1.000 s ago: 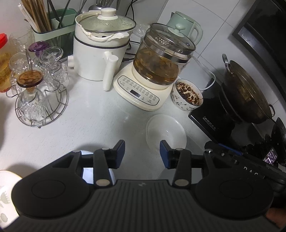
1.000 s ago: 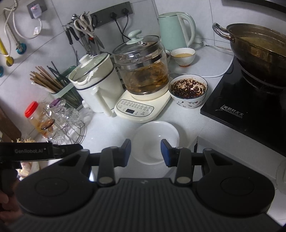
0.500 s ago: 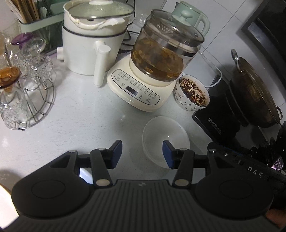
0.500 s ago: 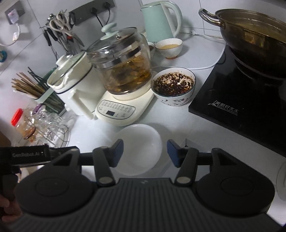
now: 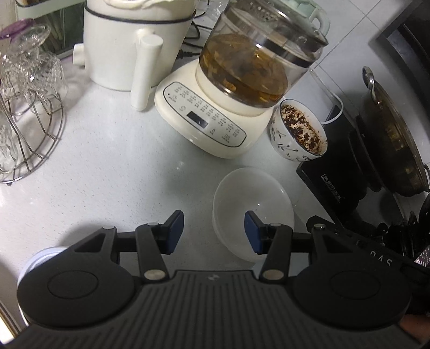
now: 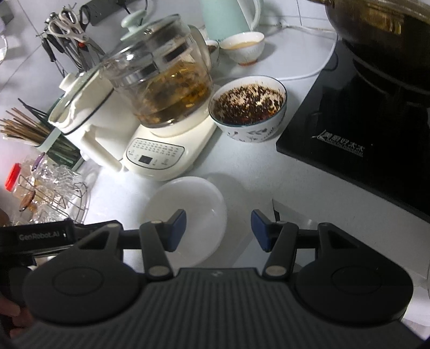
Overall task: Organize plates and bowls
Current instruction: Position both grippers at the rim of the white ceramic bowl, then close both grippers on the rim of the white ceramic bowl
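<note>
Nearest, left gripper (image 5: 214, 231) with blue pads apart, nothing between them but bare white counter (image 5: 107, 171); jaws just been opening. Right pad overlapping the near-left rim of the empty white bowl (image 5: 252, 204); contact impossible to judge. Right gripper (image 6: 218, 231) likewise spread, jaws just been opening, nothing clamped; left pad over the white bowl (image 6: 188, 206), right pad over bare counter. Bowl resting upright on the counter, just near of the cream kettle base (image 5: 204, 120), left of the black induction cooker (image 6: 349, 139).

Farther on, patterned bowl (image 6: 248, 107) filled with dark flakes, beside the kettle base on its right, close to the cooker's corner. On the base, glass kettle (image 6: 164, 88) holding amber liquid. To its left, white electric pot (image 5: 129, 48) with handle toward the viewer. At far left, wire rack (image 5: 32, 120) holding upturned glasses. On the cooker, dark wok (image 5: 389, 134). At the far end, small cup (image 6: 246, 47) of pale liquid, beside the mint kettle (image 6: 228, 16).
</note>
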Motion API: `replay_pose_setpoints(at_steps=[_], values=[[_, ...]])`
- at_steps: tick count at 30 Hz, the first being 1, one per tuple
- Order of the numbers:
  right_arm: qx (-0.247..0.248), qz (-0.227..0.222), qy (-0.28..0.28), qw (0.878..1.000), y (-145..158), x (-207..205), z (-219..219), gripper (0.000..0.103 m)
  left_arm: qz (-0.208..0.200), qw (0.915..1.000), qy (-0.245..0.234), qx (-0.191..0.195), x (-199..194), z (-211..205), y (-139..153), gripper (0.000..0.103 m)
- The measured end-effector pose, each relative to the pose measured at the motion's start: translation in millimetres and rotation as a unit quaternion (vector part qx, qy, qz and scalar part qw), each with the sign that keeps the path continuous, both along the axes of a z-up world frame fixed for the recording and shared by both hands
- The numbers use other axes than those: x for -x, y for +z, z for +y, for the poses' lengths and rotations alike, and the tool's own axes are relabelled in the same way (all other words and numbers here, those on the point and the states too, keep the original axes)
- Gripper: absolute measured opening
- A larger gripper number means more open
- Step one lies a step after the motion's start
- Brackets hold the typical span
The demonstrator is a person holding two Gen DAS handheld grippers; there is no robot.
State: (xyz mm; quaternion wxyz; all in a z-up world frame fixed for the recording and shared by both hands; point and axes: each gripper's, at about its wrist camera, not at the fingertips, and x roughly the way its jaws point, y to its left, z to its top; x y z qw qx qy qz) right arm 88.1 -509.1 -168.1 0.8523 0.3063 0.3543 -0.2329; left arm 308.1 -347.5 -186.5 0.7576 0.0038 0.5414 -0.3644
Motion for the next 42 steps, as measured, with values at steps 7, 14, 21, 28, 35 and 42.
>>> replay_pose_setpoints(at_steps=[7, 14, 21, 28, 35, 42], values=[[-0.016, 0.003, -0.001, 1.000, -10, -5, -5, 0.055, 0.012, 0.9999, 0.002, -0.007, -4, -6, -11, 0.056], [-0.036, 0.010, 0.005, 0.999, -24, -9, -8, 0.046, 0.031, 0.9995, -0.003, -0.010, -7, -16, -24, 0.055], [-0.043, 0.023, 0.004, 0.999, -35, -19, -10, 0.031, 0.047, 0.9988, -0.001, -0.011, -14, -22, -35, 0.053], [-0.059, 0.035, 0.012, 0.998, -44, -26, -10, 0.018, 0.048, 0.9987, -0.007, -0.013, -15, -26, -42, 0.041], [-0.063, 0.033, 0.011, 0.997, -48, -27, -7, 0.011, 0.064, 0.9978, -0.016, -0.006, -15, -29, -53, 0.015], [-0.065, 0.024, 0.008, 0.998, -47, -25, -4, 0.011, 0.041, 0.9987, -0.030, -0.011, -11, -32, -48, 0.010]])
